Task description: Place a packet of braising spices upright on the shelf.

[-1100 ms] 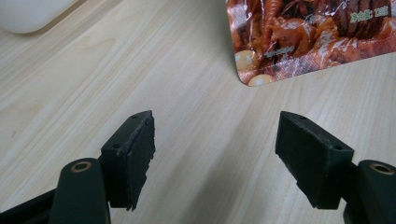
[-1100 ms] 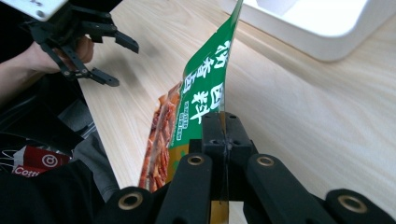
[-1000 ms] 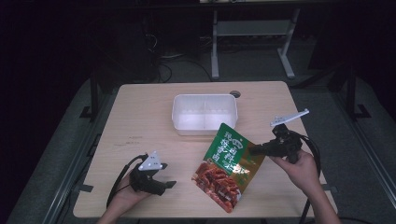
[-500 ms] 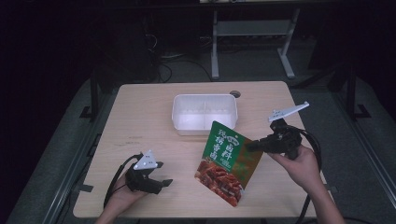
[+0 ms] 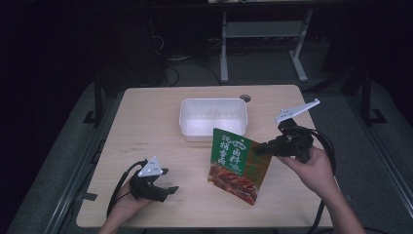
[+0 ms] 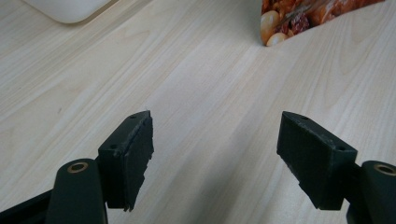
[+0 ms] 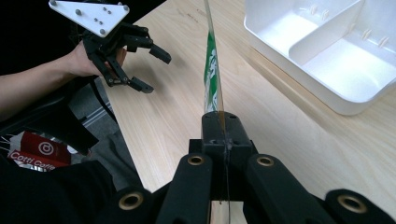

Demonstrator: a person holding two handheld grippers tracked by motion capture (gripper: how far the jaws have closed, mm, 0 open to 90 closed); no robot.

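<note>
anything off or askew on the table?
Nothing spilled or damaged. The snack pouch hangs tilted, pinched at one edge by the right gripper, lower corner near the table. White divided tray sits square, empty.

The snack pouch (image 6: 308,16) is cut off by the top edge in the left gripper view, as is the white tray (image 6: 65,8). The pouch's small print can't be read from above.

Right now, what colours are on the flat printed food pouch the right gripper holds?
Green on its upper part, red-orange food picture below; the flat printed food pouch shows best in the high view.
</note>
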